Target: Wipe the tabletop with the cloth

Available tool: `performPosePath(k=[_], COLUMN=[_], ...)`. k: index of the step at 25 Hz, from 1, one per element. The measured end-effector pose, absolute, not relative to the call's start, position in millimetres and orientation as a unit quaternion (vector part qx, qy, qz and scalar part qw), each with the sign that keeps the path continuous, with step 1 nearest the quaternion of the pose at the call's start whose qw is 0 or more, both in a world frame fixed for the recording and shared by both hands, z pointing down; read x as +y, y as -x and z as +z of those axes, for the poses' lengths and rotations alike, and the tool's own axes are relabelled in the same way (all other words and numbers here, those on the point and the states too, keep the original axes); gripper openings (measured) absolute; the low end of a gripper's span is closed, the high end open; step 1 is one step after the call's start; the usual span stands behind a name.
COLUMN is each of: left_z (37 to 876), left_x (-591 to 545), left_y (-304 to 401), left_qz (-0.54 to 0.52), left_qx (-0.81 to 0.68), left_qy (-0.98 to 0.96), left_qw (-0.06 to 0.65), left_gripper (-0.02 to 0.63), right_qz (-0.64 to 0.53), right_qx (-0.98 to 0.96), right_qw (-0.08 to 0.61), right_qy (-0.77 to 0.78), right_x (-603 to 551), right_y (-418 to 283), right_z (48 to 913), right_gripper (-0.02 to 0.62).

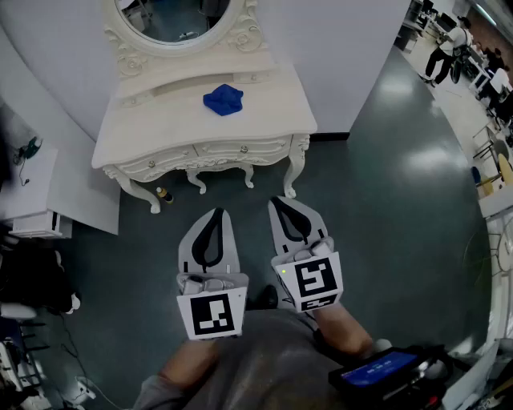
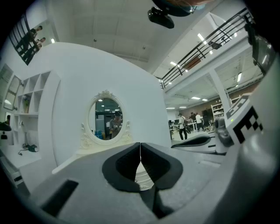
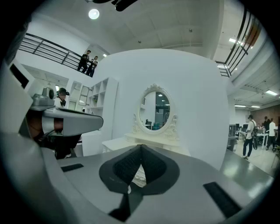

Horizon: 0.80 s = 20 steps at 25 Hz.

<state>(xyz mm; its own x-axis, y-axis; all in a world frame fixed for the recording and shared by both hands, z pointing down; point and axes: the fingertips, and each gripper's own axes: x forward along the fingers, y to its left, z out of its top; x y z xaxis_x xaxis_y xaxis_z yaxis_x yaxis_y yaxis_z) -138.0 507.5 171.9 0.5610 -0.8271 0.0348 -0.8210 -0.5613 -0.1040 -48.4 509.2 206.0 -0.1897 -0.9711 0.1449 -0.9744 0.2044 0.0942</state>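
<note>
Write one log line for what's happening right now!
stage: wiping not started | left tool: shut, empty | right tool: shut, empty | blue cloth: lying on white table, untouched

The white carved bench [image 1: 272,112] stands on a dark, glossy floor [image 1: 385,184], backed against the wall. A crumpled blue cloth [image 1: 224,99] lies on its top, near the middle. At the bench's 12 o'clock edge, an oval mirror [image 1: 172,16] rises behind a low raised ledge.

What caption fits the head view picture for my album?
Both shut, the left tool and right tool face a white table with a blue cloth on top.
</note>
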Motion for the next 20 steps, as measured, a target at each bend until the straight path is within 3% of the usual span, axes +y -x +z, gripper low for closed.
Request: performPosePath(k=[20], left_z=[204.5], left_x=[432.9], left_y=[130.8], left_qz=[-0.054], left_qx=[0.488], left_qy=[0.871], left_qw=[0.007], left_gripper=[0.017], right_qz=[0.043], right_qx=[-0.776], right_qw=[0.096], right_qy=[-0.621], right_x=[436.1], right_y=[27.3], right_z=[240.0], right_gripper=[0.015])
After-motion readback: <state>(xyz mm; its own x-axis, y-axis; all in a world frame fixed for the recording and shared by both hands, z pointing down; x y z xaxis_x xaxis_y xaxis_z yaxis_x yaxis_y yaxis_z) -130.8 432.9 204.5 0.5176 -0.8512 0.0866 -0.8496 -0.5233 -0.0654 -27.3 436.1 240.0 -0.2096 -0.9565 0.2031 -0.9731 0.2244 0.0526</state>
